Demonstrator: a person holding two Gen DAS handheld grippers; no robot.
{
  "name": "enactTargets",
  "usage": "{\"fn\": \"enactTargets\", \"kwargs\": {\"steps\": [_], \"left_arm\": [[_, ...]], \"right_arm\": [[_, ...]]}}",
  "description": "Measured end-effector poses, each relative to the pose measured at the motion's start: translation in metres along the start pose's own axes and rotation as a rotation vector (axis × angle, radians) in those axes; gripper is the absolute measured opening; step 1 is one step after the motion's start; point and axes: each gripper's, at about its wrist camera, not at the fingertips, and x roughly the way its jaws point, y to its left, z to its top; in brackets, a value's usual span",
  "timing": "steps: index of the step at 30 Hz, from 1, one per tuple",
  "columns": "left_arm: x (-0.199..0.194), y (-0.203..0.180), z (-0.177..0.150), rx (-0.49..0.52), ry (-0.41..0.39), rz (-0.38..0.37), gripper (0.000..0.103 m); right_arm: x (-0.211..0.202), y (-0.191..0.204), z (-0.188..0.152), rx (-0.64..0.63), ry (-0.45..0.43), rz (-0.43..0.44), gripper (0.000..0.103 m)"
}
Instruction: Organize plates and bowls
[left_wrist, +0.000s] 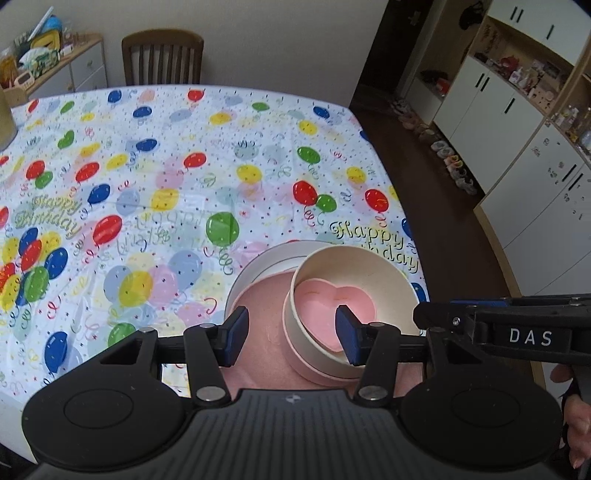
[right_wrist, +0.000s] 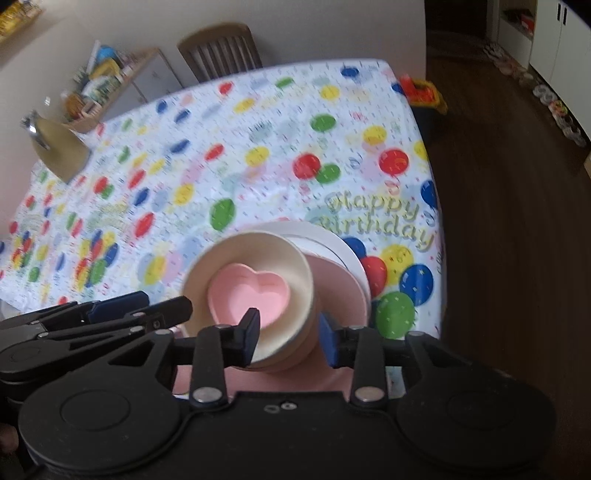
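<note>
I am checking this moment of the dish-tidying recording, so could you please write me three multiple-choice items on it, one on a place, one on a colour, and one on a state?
1. Where does the heart-shaped dish lie?
A. Inside the cream bowl
B. On the bare tablecloth
C. On the chair

2. What colour is the plate directly under the bowls?
A. Green
B. Pink
C. Black

3. How does the left gripper stand?
A. Shut on the heart-shaped dish
B. Shut on the tablecloth
C. Open, holding nothing

Answers:
1. A, as both wrist views show the pink heart nested within the cream bowl's wall.
2. B, as a pink plate spreads out beneath the bowls, with a white plate under it.
3. C, as its blue pads stand apart above the stack with nothing pressed between them.
</note>
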Motion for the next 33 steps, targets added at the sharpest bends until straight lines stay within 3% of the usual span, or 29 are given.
{"fn": "enactTargets", "kwargs": {"steps": [10,17,24,28,30,33], "left_arm": [[-0.043,0.011,-0.018,0.056,-0.082,-0.055,0.061],[-0.065,0.015,-0.033,0.089,-0.142,-0.078,0.079],[-0.081,0.022,-0.045,0.088,-0.187,-0.091,0.084],[-0.087,0.028,-0.051,0.079,-0.207,-0.103,0.089],[-0.090,0.030,-0.054,0.075,-0.216,-0.101,0.103],[-0.092,0.034,-0.057,0.072,-0.221,-0.105,0.103]], "right_arm": [[-0.039,0.021,-0.033,-0.056,-0.191,-0.011,0.066],[-0.061,0.034,-0.055,-0.073,-0.275,-0.020,0.082],[-0.072,0.042,-0.072,-0.065,-0.325,-0.032,0.101],[-0.078,0.048,-0.082,-0.081,-0.368,-0.042,0.102],[-0.081,0.049,-0.086,-0.074,-0.382,-0.033,0.103],[-0.084,0.051,-0.092,-0.068,-0.400,-0.028,0.103]]}}
